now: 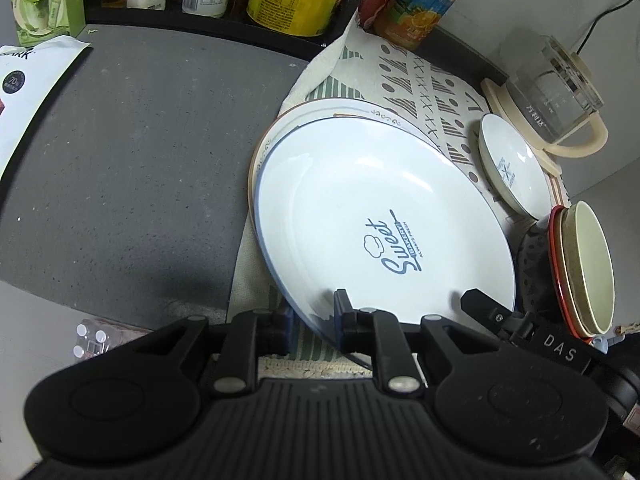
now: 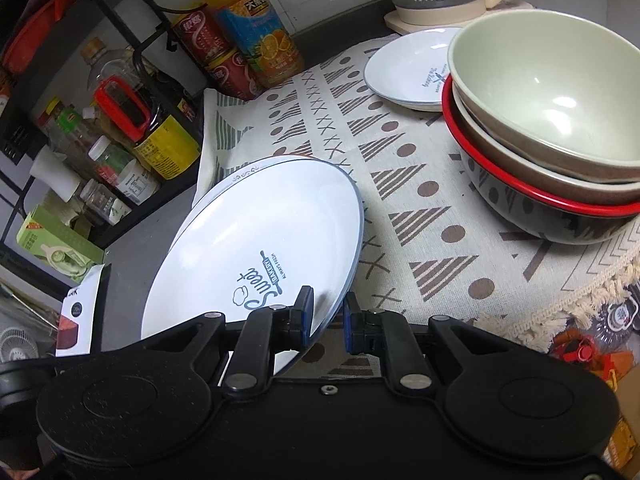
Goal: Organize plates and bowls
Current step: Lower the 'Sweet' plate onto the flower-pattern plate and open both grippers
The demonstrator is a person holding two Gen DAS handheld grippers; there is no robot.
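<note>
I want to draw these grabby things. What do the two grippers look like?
Both are black plastic. The left gripper has a wide ribbed base, two round bumps like ears, silver rivets on jointed bars, and dark blue pads on its fingers. The right gripper looks the same, with brighter blue pads and a small screw in the middle. Seen from the left camera, its side reads "DAS" in white letters.
</note>
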